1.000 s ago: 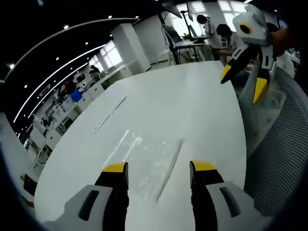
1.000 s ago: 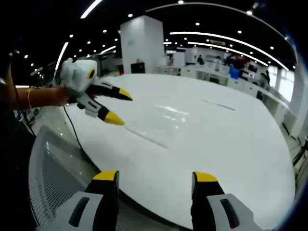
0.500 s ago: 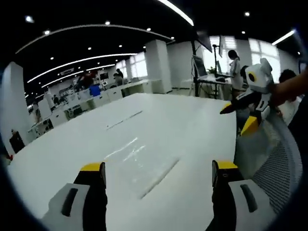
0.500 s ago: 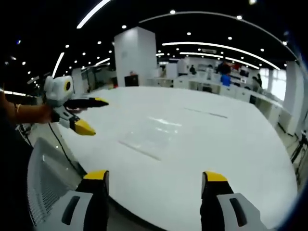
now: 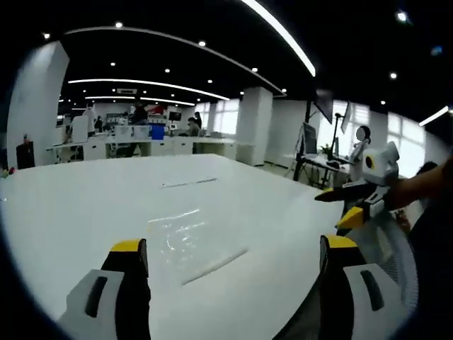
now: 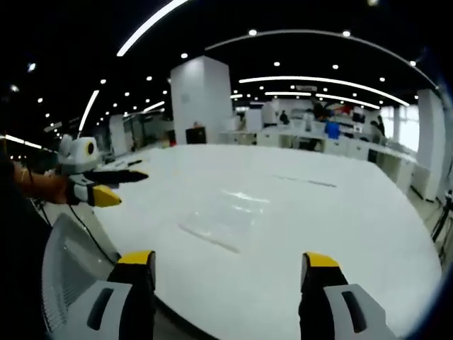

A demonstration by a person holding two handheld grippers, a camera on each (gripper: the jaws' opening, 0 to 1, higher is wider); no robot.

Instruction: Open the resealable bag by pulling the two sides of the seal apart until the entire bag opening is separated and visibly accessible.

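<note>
In the left gripper view, the left tool (image 5: 230,258) is wide open and the clear bag (image 5: 195,241) lies flat on the white table (image 5: 71,212), beyond its tips. In the right gripper view, the right tool (image 6: 230,269) is also wide open, well short of the bag. The flat, slippery seal could slide away if a tool pinches both sides together.

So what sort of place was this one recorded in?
Most likely a large open-plan office or lab. A big white table stands in front, with a clear resealable bag lying flat on it. Behind it are rows of desks, white columns, and long ceiling light strips.
</note>
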